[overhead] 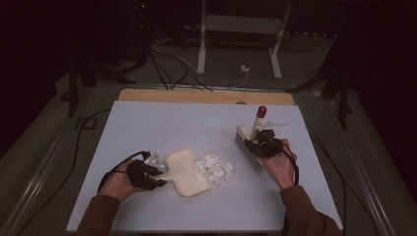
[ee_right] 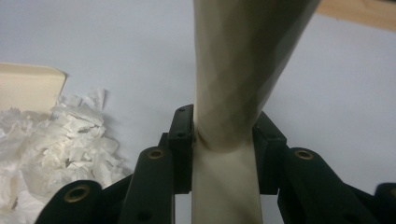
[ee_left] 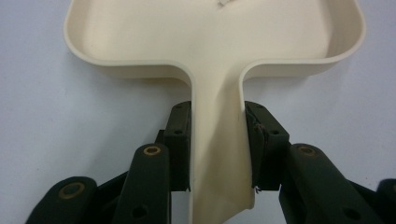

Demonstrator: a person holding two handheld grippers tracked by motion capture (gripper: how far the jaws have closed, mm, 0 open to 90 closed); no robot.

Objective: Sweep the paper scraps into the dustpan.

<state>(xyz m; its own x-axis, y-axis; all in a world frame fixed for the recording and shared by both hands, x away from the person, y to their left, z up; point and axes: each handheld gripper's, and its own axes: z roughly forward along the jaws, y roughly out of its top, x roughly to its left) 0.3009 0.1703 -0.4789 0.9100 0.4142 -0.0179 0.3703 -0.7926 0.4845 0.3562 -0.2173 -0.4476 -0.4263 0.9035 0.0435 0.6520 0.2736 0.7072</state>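
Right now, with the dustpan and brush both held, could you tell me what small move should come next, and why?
Probably draw the brush leftward toward the paper scraps. The right tongs are shut on its handle, and its bristles stand just right of the pile. The left tongs hold the dustpan by its handle, its mouth against the pile's other side, ready to receive.

Smooth plastic dustpan (ee_left: 215, 28), shredded paper (overhead: 212, 166)

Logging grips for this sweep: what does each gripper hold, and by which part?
The left gripper clamps the dustpan by its handle; the right gripper clamps the brush by its handle.
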